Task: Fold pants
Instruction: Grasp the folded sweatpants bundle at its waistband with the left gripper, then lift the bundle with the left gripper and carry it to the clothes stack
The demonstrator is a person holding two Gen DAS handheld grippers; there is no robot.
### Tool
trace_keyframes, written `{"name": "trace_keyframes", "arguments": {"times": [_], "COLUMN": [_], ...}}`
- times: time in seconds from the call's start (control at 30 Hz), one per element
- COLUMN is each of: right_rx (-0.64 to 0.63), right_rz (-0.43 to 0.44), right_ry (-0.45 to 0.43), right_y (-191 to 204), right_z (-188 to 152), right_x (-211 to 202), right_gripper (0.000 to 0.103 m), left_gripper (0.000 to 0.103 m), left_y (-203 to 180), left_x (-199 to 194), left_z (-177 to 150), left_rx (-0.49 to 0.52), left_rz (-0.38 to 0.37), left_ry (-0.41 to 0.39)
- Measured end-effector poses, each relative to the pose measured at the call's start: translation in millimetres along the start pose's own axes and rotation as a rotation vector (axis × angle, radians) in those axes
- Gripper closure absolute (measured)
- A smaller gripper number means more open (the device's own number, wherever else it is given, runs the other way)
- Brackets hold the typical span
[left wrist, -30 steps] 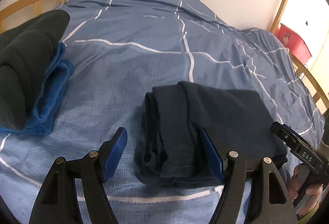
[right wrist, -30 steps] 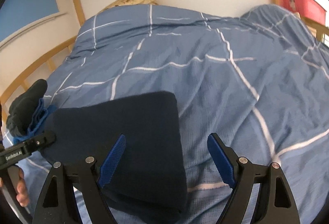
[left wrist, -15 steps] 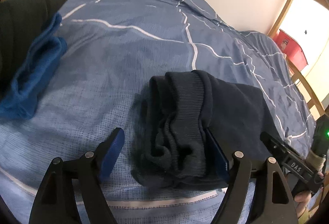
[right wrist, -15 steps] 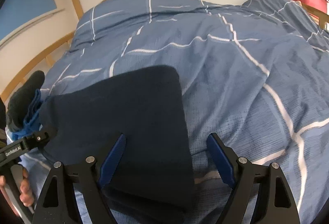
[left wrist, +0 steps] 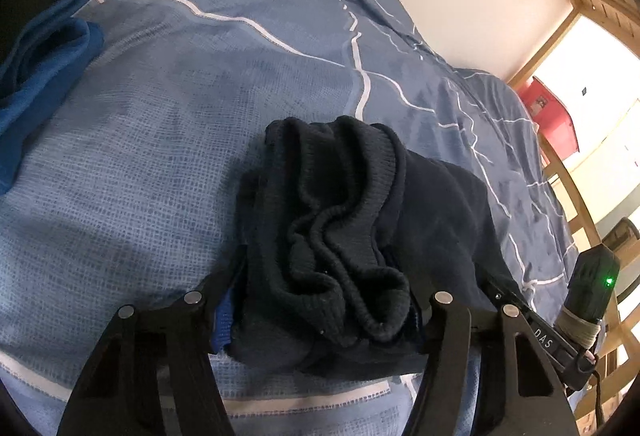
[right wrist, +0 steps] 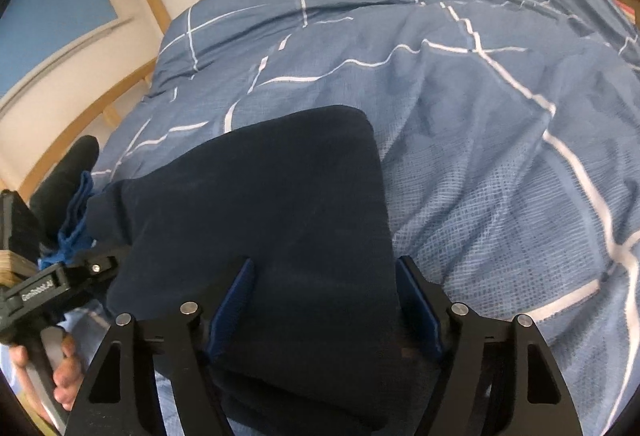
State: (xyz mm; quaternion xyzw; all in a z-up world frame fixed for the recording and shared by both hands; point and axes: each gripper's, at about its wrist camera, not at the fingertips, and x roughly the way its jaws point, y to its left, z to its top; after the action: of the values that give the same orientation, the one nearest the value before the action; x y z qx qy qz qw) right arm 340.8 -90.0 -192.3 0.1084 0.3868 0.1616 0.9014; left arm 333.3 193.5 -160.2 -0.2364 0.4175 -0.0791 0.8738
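Both my grippers, wide apart a moment ago, now clench the folded navy pants [right wrist: 256, 220]: left gripper [left wrist: 324, 312] bunching the waistband end, right gripper [right wrist: 324, 296] the smooth fold, on the blue duvet [right wrist: 500, 140]; beyond, stacked clothes [left wrist: 44, 64].

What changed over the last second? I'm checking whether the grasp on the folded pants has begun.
Both grippers closed in: the left gripper now clamps the ribbed end of the dark pants, and the right gripper has narrowed onto the smooth folded end. The pants stayed folded on the blue duvet; the side clothes pile is unchanged.
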Motion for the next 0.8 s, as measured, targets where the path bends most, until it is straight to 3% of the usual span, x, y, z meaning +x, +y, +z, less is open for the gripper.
{"name": "trace_keyframes", "arguments": {"times": [0.07,0.3,0.5,0.8], "right_rx": [-0.003,-0.006,0.002,-0.129], "right_rz": [0.005,0.008,-0.009,-0.051], "right_ry": [0.002,-0.018,-0.034,-0.132], "right_y": [1,6,11,47], "right_z": [0,6,12,17], "right_x": [1,-12,-31,-92], "right_gripper": [0.04,0.071,0.077,0.08], "left_gripper": [0.05,0.06,0.063,0.064], "left_y": [-2,-24,-43,-64], "left_x": [-1,-19,-43,-96], "left_z": [1,5,8,4], "left_rx": [-0.002,0.047,0.106,0.168], "left_rz": [-0.006,0.061,0.084,0.093], "left_ry": [0.003,-0.015,-0.064,-0.142]}}
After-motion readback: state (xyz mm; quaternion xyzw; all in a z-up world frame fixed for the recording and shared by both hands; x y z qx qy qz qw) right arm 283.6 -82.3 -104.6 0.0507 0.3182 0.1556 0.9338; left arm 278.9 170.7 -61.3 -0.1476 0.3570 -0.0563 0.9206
